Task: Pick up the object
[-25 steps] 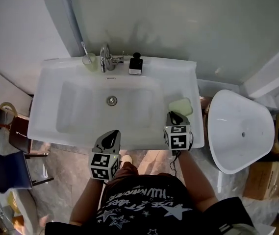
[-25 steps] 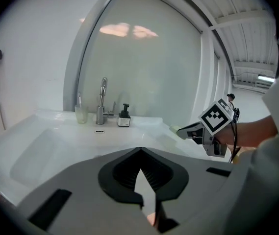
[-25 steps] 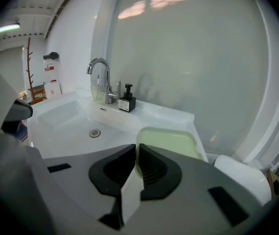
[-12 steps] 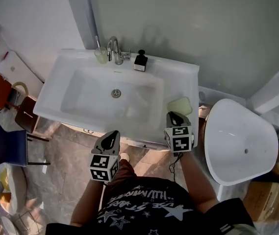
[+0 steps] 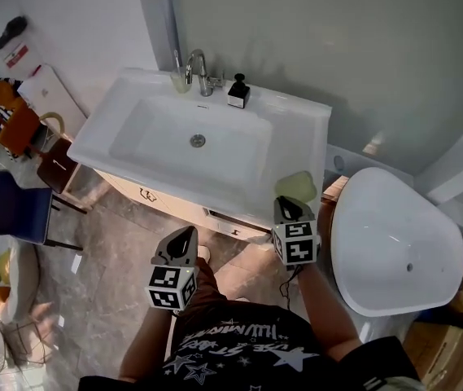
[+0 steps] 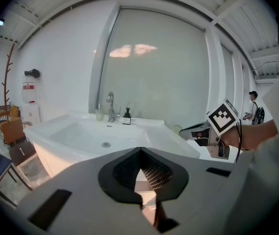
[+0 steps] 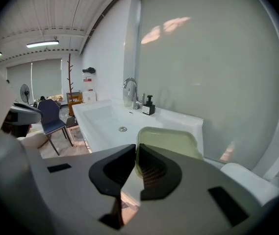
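The head view looks steeply down from above the person onto the white sink [image 5: 296, 137], the floor, the left gripper [image 5: 187, 235] and the right gripper [image 5: 285, 204]. The left gripper view sits just behind its fingers [image 6: 155, 173] and faces level over their tips at the sink, well beyond them. The right gripper shows off to their right. The right gripper view faces along the sink, with the green dish [image 7: 166, 141] close beyond its fingers [image 7: 151, 166]. All three views share the faucet [image 5: 201, 70] and the soap bottle [image 5: 238, 94].

Jaws of right tool [image 7: 136, 151] pinch near rim of pale green dish [image 7: 167, 140]. Beyond it, white sink [image 7: 100, 116], faucet [image 7: 129, 89] at back edge.
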Available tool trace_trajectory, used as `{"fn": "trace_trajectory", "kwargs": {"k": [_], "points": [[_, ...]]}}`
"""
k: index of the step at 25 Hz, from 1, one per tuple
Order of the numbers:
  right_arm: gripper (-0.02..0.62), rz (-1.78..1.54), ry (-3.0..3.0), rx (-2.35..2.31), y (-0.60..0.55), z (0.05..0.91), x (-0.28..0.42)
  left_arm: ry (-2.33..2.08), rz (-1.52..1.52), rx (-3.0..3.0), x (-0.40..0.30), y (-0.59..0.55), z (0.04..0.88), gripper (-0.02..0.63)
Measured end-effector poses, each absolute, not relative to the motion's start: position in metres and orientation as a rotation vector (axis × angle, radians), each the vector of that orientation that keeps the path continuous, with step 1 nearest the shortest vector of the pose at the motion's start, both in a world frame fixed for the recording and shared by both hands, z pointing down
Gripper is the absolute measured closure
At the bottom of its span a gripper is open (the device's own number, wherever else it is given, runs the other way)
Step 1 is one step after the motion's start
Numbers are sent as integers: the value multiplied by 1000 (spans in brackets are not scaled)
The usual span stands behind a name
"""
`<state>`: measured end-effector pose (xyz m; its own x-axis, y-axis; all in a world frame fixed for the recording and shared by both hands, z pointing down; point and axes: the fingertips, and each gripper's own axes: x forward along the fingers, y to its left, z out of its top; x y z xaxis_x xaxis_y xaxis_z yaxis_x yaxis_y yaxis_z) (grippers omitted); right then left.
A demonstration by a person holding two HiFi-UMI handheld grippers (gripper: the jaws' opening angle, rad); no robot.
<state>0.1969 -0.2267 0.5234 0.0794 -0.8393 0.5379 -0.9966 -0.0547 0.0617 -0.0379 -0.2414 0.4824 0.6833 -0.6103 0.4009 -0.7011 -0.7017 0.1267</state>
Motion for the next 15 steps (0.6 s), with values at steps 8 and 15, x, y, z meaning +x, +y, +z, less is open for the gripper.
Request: {"fn": "trace_trajectory", "kwargs": {"k": [8,15], "points": [[561,499,-1876,1886,-174,527,190,-1136,470,2578,-50,-174,478,591],[561,486,-1940,1815,-156,533,163,-1206,479,2537,-74,-140,481,591]]}}
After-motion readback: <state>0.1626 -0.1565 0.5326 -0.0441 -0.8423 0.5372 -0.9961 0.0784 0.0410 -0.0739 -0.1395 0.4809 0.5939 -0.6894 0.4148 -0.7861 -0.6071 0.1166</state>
